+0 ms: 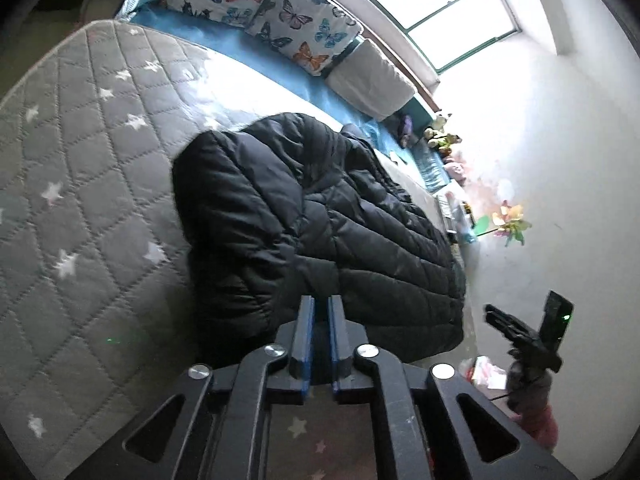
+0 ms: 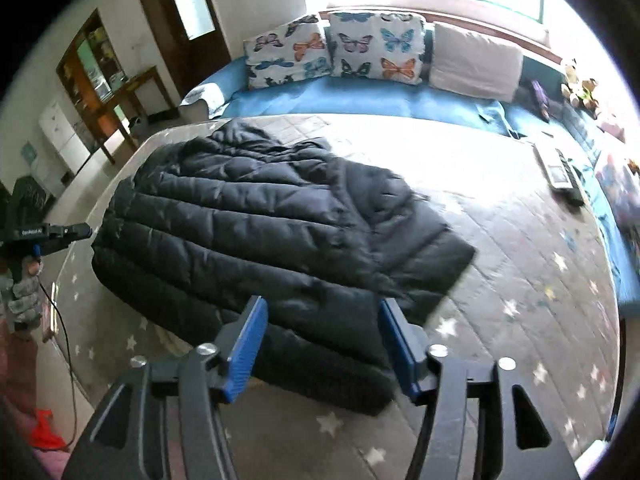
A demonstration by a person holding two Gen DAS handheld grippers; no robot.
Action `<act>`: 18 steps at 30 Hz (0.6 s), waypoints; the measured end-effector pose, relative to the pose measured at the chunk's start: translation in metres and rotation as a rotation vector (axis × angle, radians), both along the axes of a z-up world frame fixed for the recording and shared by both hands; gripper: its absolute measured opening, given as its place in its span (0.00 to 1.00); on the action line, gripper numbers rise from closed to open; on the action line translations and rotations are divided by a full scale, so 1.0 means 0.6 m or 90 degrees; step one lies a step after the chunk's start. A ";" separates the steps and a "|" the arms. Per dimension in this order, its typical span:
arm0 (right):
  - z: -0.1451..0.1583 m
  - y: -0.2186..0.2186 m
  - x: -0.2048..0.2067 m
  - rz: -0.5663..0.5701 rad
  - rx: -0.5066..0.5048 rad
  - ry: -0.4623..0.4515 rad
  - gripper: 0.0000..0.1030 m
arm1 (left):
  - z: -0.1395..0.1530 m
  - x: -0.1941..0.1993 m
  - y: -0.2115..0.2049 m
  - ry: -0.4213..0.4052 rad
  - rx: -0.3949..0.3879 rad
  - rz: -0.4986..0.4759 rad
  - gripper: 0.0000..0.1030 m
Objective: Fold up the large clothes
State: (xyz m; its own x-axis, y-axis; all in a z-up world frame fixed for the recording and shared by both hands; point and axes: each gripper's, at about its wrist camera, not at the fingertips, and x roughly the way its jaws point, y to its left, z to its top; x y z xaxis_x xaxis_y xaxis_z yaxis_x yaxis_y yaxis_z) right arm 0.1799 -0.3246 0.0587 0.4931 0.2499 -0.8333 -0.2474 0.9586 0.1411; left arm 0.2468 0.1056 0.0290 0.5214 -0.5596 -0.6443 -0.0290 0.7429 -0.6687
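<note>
Black puffer jacket (image 2: 260, 224) lies folded on the star-quilted bed (image 2: 500, 240). Left tongs (image 1: 321, 312) barely parted, gripping nothing; right tongs (image 2: 322, 320) released, nothing between them.

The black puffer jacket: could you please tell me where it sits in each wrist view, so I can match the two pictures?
Left wrist view: the jacket fills the centre, just beyond the claw tips, on the grey starred quilt.
Right wrist view: the jacket lies centre-left, reaching down between the open claw's fingers.
Shared landmark: the butterfly pillows under the window.
</note>
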 end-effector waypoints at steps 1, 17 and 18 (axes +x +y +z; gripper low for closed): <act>-0.002 -0.009 -0.001 -0.009 0.006 0.006 0.68 | 0.002 0.000 0.002 0.001 0.006 0.001 0.23; -0.172 -0.100 0.067 -0.097 0.260 0.126 0.96 | -0.031 0.047 0.043 -0.002 -0.063 0.080 0.86; -0.179 -0.101 0.073 -0.099 0.274 0.132 0.97 | -0.039 0.055 0.045 0.004 -0.064 0.084 0.86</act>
State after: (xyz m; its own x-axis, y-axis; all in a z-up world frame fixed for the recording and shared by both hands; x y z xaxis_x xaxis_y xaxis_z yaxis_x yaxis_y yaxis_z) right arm 0.2236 -0.3851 -0.0490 0.3863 0.5293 -0.7554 -0.0304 0.8258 0.5631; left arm 0.2797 0.1325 0.0054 0.5902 -0.5486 -0.5922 -0.1264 0.6618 -0.7390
